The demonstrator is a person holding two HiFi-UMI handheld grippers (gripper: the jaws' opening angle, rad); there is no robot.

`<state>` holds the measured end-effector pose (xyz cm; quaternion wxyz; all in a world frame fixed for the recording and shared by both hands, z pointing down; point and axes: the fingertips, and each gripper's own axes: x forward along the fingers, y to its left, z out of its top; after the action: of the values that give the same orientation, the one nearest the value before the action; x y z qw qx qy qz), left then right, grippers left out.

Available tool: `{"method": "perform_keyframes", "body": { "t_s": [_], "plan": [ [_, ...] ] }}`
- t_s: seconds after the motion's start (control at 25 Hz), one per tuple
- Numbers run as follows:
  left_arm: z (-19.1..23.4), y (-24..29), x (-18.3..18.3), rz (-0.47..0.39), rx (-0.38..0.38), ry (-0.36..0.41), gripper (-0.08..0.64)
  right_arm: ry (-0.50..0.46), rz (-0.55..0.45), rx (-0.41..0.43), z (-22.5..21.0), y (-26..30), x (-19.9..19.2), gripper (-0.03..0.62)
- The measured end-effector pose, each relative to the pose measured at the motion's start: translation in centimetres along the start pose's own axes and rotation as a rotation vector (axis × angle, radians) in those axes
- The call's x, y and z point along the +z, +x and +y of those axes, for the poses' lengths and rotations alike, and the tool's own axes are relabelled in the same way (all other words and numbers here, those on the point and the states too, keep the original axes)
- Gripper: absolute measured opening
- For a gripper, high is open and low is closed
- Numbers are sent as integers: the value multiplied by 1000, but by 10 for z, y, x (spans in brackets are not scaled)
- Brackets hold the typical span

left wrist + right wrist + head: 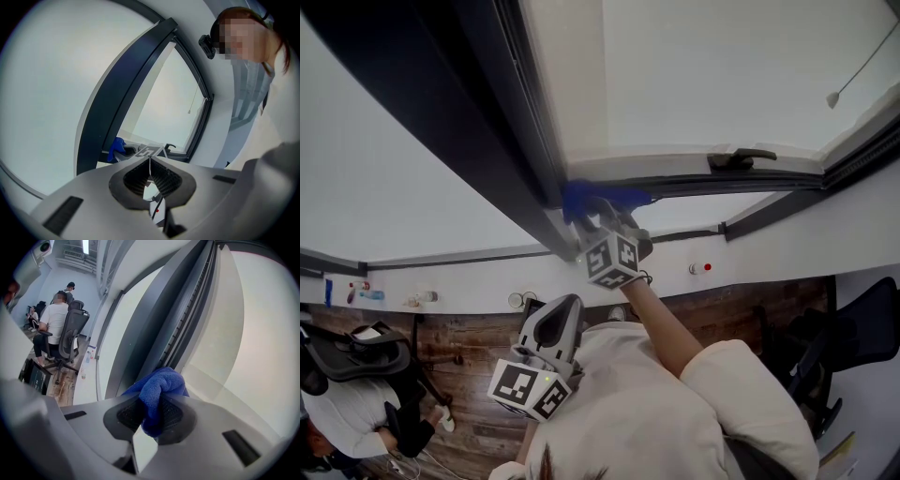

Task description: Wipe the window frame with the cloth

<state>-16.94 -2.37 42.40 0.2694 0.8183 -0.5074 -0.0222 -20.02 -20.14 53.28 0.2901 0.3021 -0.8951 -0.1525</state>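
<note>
A blue cloth [592,199] is pressed against the dark window frame [511,141] where its upright bar meets the lower rail. My right gripper [602,214] is shut on the blue cloth [157,394], which bulges out between the jaws right at the dark window frame [164,329]. My left gripper [555,323] hangs lower, near the person's chest, away from the frame, its jaws shut with nothing between them. From the left gripper view [150,180] the blue cloth [116,149] shows far off at the frame's bottom corner.
A black window handle [741,158] sits on the lower rail to the right of the cloth. A blind cord with a white weight [832,97] hangs at right. People sit on office chairs [70,331] behind, and another office chair [352,349] stands on the wooden floor.
</note>
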Motion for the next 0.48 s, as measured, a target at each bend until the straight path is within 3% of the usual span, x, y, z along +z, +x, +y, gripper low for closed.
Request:
{"method": "perform_keyframes", "body": {
  "t_s": [0.24,0.48],
  "plan": [
    [-5,2,-1,0,-2,4,11,-52,11,6,-1,-3,-5,55],
    [-7,1,-4,-3,3,0,11,-36,12,0,-9,-9,-11,55]
  ]
}}
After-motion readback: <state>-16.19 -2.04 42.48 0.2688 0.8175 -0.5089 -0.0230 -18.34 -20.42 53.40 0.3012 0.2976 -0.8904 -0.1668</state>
